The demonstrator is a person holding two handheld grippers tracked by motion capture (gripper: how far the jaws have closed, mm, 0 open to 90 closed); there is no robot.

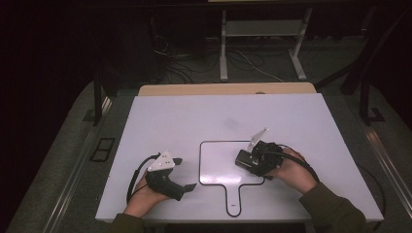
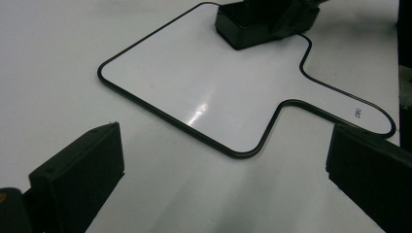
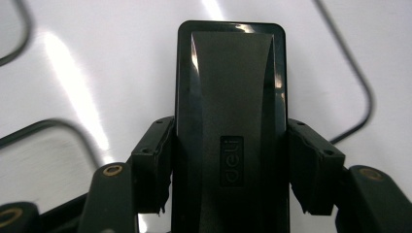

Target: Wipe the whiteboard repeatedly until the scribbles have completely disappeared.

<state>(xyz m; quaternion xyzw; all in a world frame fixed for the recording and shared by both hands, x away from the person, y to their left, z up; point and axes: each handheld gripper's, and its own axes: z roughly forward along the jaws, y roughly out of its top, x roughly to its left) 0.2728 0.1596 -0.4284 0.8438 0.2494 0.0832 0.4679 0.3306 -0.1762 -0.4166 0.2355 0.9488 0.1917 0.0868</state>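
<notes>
Step in hand looks like wiping: right claw (image 3: 228,160) is clamped on a black eraser block (image 3: 231,107), jaws pressed on both long sides, and the block sits on the small whiteboard (image 1: 218,165) near its right edge. Eraser (image 1: 244,159) is over the board's upper right part in the high view. Board lies flat on the white table (image 1: 194,121), handle tab pointing to the person's side.

Left claw (image 1: 187,173) is released — jaws wide apart, holding nothing, resting on the table just left of the board, apart from it.

Next move, my read: drag the eraser across the board face with even downward pressure; left claw may need to pin the handle (image 2: 359,114) so the board doesn't skate — glossy on glossy, low friction.

Materials: eraser is rigid moulded plastic, rectangular with rounded corners, embossed logo on top. Board (image 2: 204,82) is glossy white, thin black rim, rounded-square paddle shape. Surface appears clean, no marks legible.
</notes>
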